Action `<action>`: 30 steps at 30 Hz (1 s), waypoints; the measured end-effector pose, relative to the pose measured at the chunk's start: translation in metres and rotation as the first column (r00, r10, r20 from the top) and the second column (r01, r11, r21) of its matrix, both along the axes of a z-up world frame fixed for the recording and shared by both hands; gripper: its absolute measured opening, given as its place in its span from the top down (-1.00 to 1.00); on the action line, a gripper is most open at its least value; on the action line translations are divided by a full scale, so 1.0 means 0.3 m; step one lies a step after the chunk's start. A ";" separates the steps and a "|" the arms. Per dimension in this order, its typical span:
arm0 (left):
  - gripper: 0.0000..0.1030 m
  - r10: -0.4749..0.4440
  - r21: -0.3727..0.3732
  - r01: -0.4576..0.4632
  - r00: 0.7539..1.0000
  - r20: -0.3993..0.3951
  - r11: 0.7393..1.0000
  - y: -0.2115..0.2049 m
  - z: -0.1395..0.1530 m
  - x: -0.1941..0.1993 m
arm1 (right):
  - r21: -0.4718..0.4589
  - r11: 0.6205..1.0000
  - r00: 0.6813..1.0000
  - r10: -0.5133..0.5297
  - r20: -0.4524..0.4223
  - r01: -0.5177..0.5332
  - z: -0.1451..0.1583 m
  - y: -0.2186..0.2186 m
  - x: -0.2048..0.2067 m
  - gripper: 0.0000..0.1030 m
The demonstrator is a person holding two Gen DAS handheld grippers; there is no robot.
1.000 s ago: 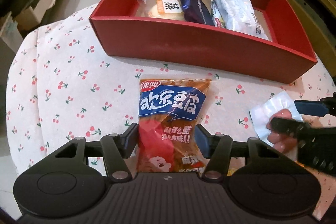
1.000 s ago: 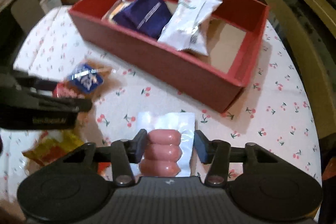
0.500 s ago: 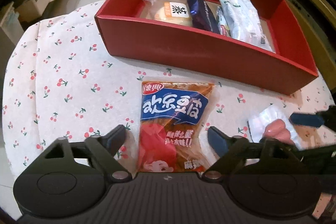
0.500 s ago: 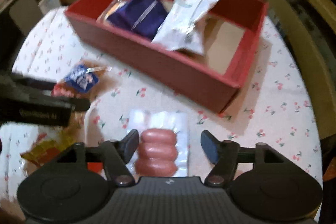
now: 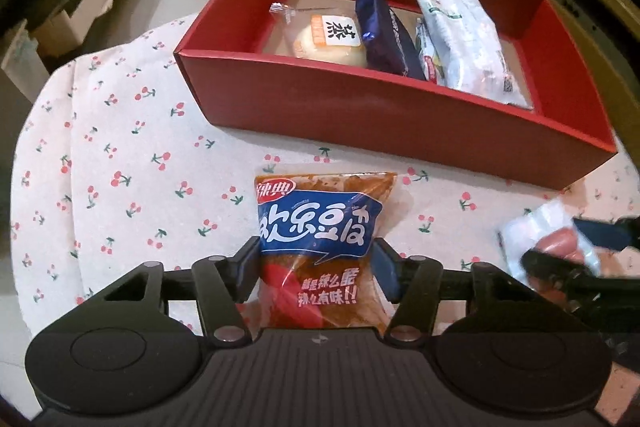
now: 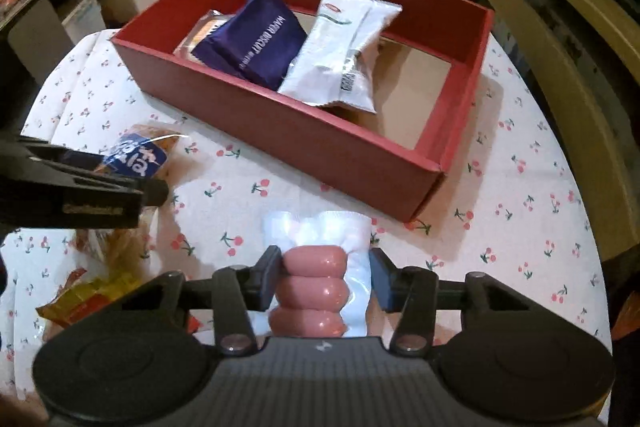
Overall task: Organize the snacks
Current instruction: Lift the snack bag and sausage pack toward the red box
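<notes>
left claw pinches bean snack; right claw pinches sausages.

Two close wrist views (shared red box)

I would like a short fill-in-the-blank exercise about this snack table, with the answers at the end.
1. The left gripper is shut on the spicy snack bag that bears a ______ label with white characters.
2. The right gripper is shut on a sealed pack of sausages; ______ of them show.
3. The purple biscuit packet lies inside the ______ box.
4. The tablecloth is printed with small ______.

Answers: blue; three; red; cherries
</notes>
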State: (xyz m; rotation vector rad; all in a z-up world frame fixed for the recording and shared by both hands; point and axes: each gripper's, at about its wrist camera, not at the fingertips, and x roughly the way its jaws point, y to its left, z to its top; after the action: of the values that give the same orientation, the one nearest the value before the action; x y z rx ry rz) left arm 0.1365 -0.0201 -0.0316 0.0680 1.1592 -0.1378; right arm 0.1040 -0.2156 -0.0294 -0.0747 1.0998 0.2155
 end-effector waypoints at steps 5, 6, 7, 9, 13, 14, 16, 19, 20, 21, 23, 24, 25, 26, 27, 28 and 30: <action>-0.20 0.013 -0.025 -0.013 1.000 0.017 1.000 0.014 0.030 0.004 | 0.019 1.000 1.000 -0.006 0.029 0.005 0.025 -0.006 -0.006 -0.30; -0.20 0.014 -0.031 -0.013 1.000 0.022 0.999 0.017 0.038 0.002 | 0.025 1.000 0.999 -0.013 0.035 0.012 0.034 -0.013 -0.004 -0.30; -0.20 0.014 -0.039 -0.013 1.000 0.026 0.999 0.021 0.046 0.000 | 0.036 0.999 0.999 -0.019 0.039 0.017 0.041 -0.018 -0.004 -0.30; -0.20 0.012 -0.053 -0.011 1.000 0.028 0.999 0.024 0.058 -0.001 | 0.052 0.998 0.998 -0.032 0.048 0.030 0.057 -0.029 -0.006 -0.29; -0.20 -0.008 -0.071 0.011 0.999 0.032 0.997 0.009 0.080 -0.010 | 0.134 0.989 0.996 -0.070 0.055 0.062 0.100 -0.062 -0.003 0.11; -0.20 -0.015 -0.073 0.018 0.999 0.035 0.997 0.003 0.085 -0.013 | 0.157 0.985 0.996 -0.076 0.050 0.067 0.107 -0.068 0.002 0.16; -0.20 -0.023 -0.071 0.025 0.999 0.039 0.997 -0.009 0.088 -0.015 | 0.142 0.987 0.996 -0.076 0.045 0.069 0.107 -0.068 0.012 0.18; -0.21 -0.028 -0.067 0.030 0.999 0.027 0.997 -0.015 0.073 -0.012 | 0.106 0.991 0.996 -0.088 0.022 0.085 0.067 -0.068 0.023 0.15; -0.21 -0.028 -0.066 0.029 0.999 0.023 0.997 -0.013 0.069 -0.014 | 0.094 0.992 0.996 -0.091 0.014 0.089 0.054 -0.068 0.026 0.12; -0.21 -0.027 -0.066 0.028 0.999 0.020 0.997 -0.013 0.066 -0.014 | 0.082 0.992 0.995 -0.100 0.001 0.100 0.043 -0.069 0.032 0.05; -0.21 -0.029 -0.068 0.030 0.999 0.016 0.997 -0.013 0.064 -0.015 | 0.081 0.991 0.994 -0.106 -0.023 0.108 0.031 -0.078 0.041 -0.18; -0.21 -0.032 -0.069 0.033 0.999 0.016 0.997 -0.014 0.064 -0.016 | 0.089 0.991 0.994 -0.100 -0.033 0.103 0.028 -0.078 0.044 -0.48; -0.22 -0.035 -0.069 0.036 0.999 0.016 0.997 -0.015 0.063 -0.018 | 0.097 0.991 0.996 -0.083 -0.036 0.086 0.028 -0.074 0.041 -0.73; -0.22 -0.037 -0.070 0.038 0.999 0.016 0.997 -0.016 0.063 -0.019 | 0.107 0.992 0.998 -0.056 -0.032 0.059 0.029 -0.065 0.035 -0.77; -0.22 -0.038 -0.071 0.039 0.999 0.015 0.997 -0.015 0.062 -0.019 | 0.111 0.993 0.999 -0.022 -0.028 0.025 0.030 -0.051 0.029 -0.82; -0.22 -0.039 -0.071 0.040 0.999 0.014 0.997 -0.015 0.059 -0.019 | 0.107 0.994 1.000 0.004 -0.023 -0.001 0.027 -0.040 0.026 -0.89; -0.22 -0.042 -0.069 0.042 0.999 0.008 0.997 -0.016 0.049 -0.018 | 0.074 0.997 0.999 0.040 -0.016 -0.039 0.009 -0.012 0.029 -0.98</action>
State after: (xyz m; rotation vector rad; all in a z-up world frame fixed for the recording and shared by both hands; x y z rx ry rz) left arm 0.1311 -0.0249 -0.0168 0.0316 1.1461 -0.2148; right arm 0.1128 -0.2193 -0.0267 -0.0291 1.1070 0.2925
